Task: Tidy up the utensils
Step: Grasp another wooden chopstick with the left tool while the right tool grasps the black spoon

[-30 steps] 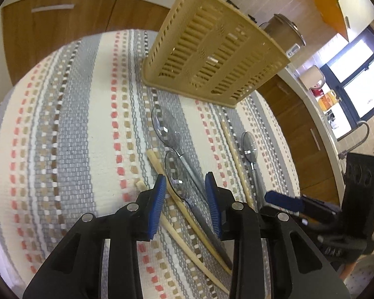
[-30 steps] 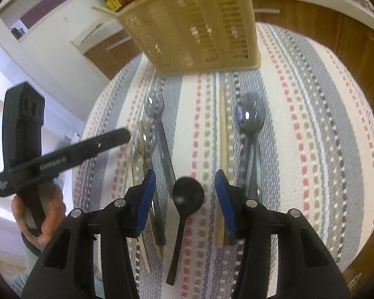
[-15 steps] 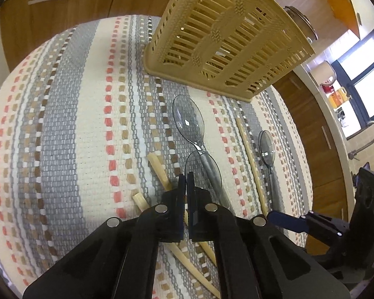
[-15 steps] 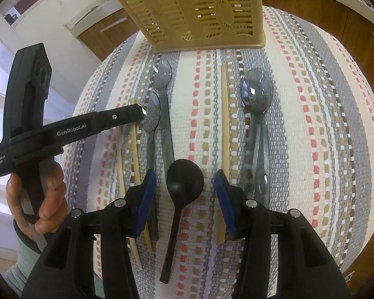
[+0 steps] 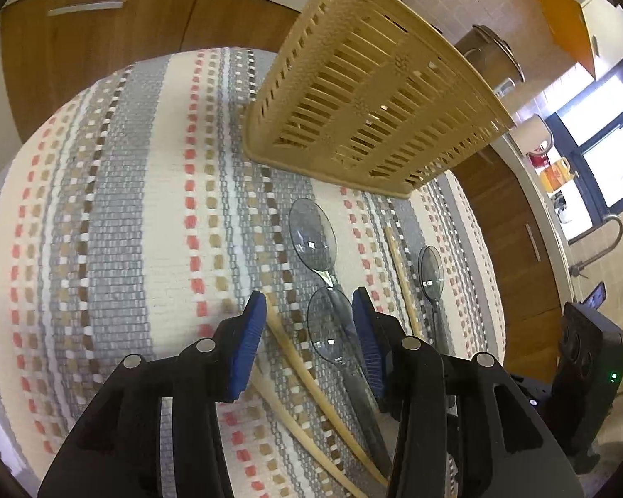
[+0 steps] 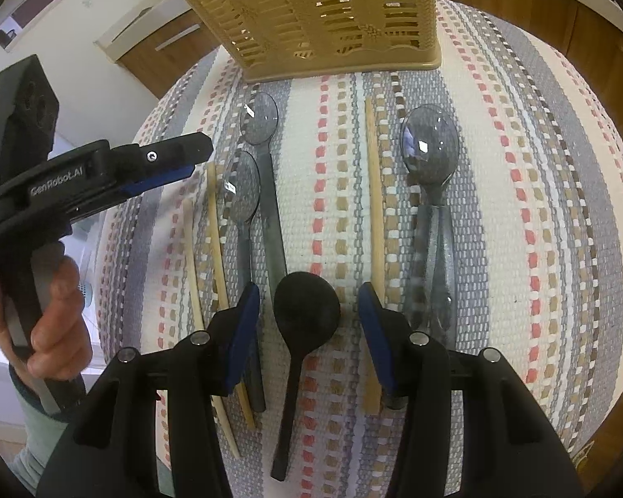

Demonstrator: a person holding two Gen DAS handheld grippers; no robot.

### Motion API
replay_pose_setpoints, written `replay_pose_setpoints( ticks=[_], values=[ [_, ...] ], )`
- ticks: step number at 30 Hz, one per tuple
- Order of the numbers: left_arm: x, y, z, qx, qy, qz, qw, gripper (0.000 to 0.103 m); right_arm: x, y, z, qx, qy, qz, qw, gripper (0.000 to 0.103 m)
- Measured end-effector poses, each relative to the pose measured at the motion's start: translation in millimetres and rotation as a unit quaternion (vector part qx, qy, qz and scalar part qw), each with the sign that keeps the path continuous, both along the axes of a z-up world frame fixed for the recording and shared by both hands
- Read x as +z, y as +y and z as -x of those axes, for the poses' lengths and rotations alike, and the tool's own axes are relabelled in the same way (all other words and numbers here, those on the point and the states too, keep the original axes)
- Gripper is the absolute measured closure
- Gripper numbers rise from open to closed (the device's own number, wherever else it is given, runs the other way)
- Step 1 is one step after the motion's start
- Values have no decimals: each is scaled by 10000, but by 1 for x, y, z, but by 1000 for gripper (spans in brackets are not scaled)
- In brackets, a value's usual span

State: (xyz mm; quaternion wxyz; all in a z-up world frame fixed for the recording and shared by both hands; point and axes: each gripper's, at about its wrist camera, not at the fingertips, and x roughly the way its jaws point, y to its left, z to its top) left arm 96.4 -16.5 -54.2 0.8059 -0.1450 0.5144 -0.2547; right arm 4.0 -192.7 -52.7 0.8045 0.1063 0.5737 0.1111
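A tan slotted utensil basket (image 5: 369, 112) stands at the far side of a striped woven mat (image 5: 137, 224); it also shows in the right wrist view (image 6: 311, 12). Clear grey plastic spoons (image 5: 330, 332) and wooden chopsticks (image 5: 307, 373) lie on the mat. My left gripper (image 5: 309, 323) is open and empty, its jaws on either side of a spoon bowl and a chopstick; it also shows in the right wrist view (image 6: 178, 162). My right gripper (image 6: 309, 328) is open, hovering over a black spoon (image 6: 305, 311), not touching it.
In the right wrist view, two stacked grey spoons (image 6: 430, 157) lie at the right and a single chopstick (image 6: 376, 216) lies in the middle. Wooden cabinets (image 5: 104, 33) surround the mat. A counter with jars and a tap (image 5: 598, 240) lies at the right.
My left gripper was open, shut briefly half a second ago on nothing I can make out, and is open again now. My right gripper stayed open and drew back slightly over the black spoon.
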Motion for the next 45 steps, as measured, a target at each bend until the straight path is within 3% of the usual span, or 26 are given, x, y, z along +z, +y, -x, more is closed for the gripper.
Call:
replay_pose_setpoints(
  ticks=[8, 10, 23, 26, 31, 33, 35, 45],
  values=[
    [-8, -15, 0, -54, 116, -136, 9998, 62, 0, 37, 8, 299, -160, 1139, 9929, 57],
    [-9, -23, 1, -75, 106, -231, 9996, 62, 0, 40, 11, 299, -244, 1390, 9895, 69],
    [-10, -82, 11, -130, -128, -1272, 9917, 62, 3, 1, 23, 251, -322, 1057, 9936, 69],
    [-9, -91, 13, -46, -234, -1541, 9878, 71, 4, -1, 24, 292, -350, 1069, 9932, 69],
    [-9, -86, 12, 8, -200, -1327, 9910, 76, 9, -3, 33, 325, -503, 839, 9947, 69],
    [-8, -65, 12, -24, -162, -1086, 9940, 102, 16, -4, 37, 350, -646, 724, 9947, 69],
    [-6, -57, 12, -39, -93, -844, 9964, 103, 21, -7, 39, 360, -736, 671, 9944, 69],
    [5, -47, 17, -238, -346, -689, 9967, 103, 30, -23, 40, 204, -833, 290, 9959, 69]
  ],
)
